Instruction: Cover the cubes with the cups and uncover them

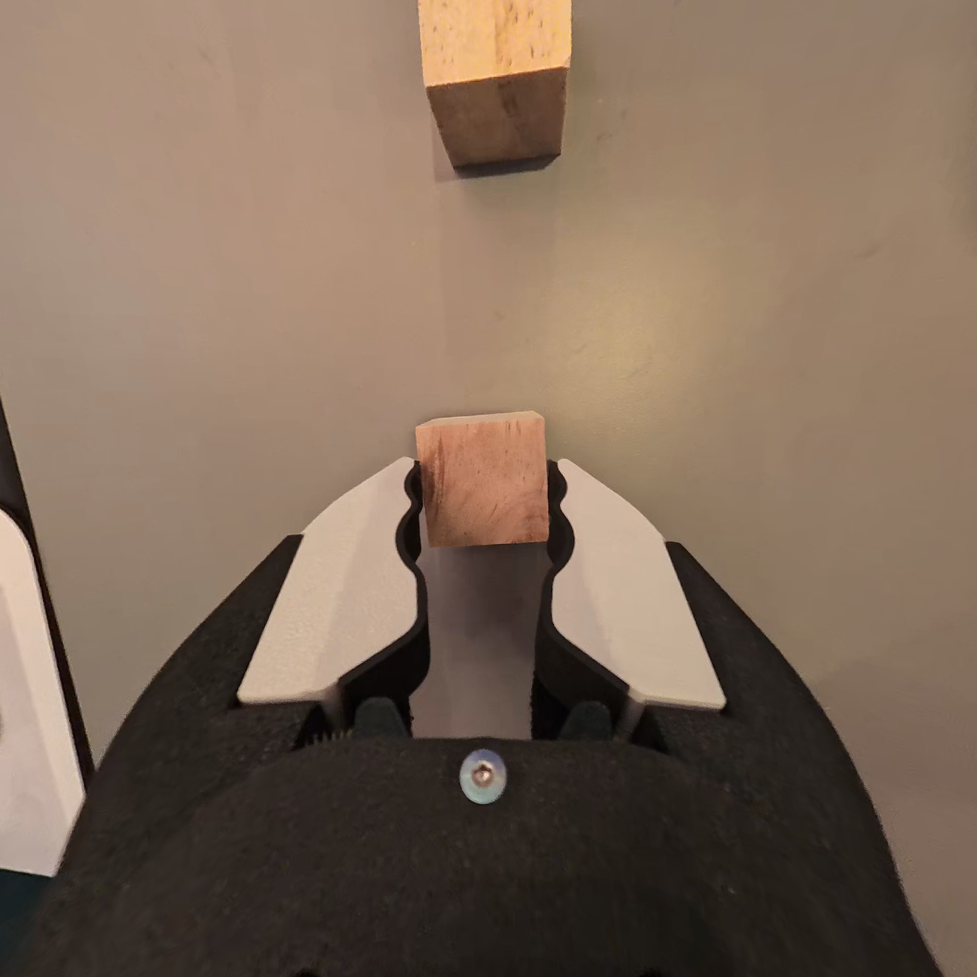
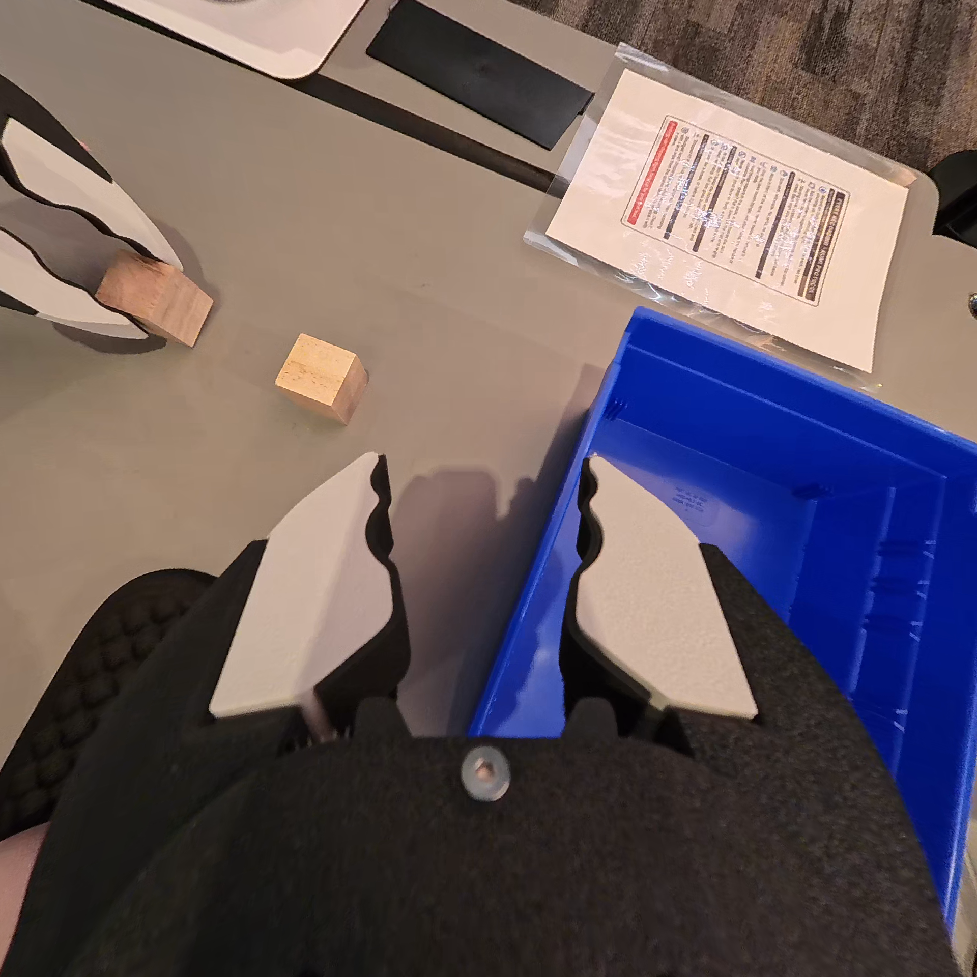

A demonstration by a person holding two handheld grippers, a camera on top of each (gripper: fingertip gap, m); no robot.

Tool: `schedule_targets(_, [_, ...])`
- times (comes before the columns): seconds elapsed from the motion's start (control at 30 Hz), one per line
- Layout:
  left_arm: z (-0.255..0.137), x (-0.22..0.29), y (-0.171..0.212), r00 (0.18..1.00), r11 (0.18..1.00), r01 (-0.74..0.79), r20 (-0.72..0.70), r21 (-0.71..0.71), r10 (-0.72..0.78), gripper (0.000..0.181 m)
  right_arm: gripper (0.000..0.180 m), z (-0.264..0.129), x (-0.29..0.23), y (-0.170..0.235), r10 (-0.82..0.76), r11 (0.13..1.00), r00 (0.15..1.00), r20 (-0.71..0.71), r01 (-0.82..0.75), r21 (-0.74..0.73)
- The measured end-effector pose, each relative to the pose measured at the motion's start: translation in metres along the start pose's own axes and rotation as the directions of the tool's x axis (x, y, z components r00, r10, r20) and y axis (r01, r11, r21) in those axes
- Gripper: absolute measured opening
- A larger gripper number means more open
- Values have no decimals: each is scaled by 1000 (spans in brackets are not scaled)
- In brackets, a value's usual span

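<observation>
The left gripper [image 1: 484, 476] is pinching the darker wooden cube [image 1: 485, 484] between its fingertips, the pads bearing on two opposite flat faces; whether the cube rests on the grey table [image 1: 211, 264] or is just lifted cannot be told. The right gripper [image 2: 481, 465] is spread wide and holds nothing, poised over the near wall of the blue bin [image 2: 740, 423], which shows empty. A second, paler cube [image 2: 321, 378] stands free on the table between the two grippers, near the held one. No cups are visible in either view. Judgement: the cubes appear light, rigid and dry, with a grain that should resist slipping; parallel faces are the correct hold, taken mid-height and square to avoid twisting. A plastic-sleeved sheet [image 2: 729, 211] lies beyond the bin.
</observation>
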State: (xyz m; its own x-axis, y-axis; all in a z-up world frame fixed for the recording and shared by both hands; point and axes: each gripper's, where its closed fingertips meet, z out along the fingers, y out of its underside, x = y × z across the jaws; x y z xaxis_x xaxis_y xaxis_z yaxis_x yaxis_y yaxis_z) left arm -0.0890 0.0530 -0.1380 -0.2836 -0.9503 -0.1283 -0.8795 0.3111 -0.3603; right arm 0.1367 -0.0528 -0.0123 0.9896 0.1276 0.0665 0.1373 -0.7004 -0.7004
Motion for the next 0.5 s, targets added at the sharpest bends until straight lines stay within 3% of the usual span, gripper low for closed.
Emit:
schedule_targets(0.13, [-1, -3, -1, 1000, 1000, 3, -5, 1, -3, 47, 68, 0, 0, 1, 2, 1000, 1000, 8, -2, 6])
schedule_targets(0.3, [-29, 1, -17, 998, 996, 50, -37, 73, -47, 72, 68, -2, 4, 1, 19, 999, 1000, 11, -19, 31])
schedule_targets(0.5, [-142, -5, -4, 960, 967, 103, 232, 231, -158, 66, 68, 3, 4, 5, 18, 1000, 1000, 23, -18, 13])
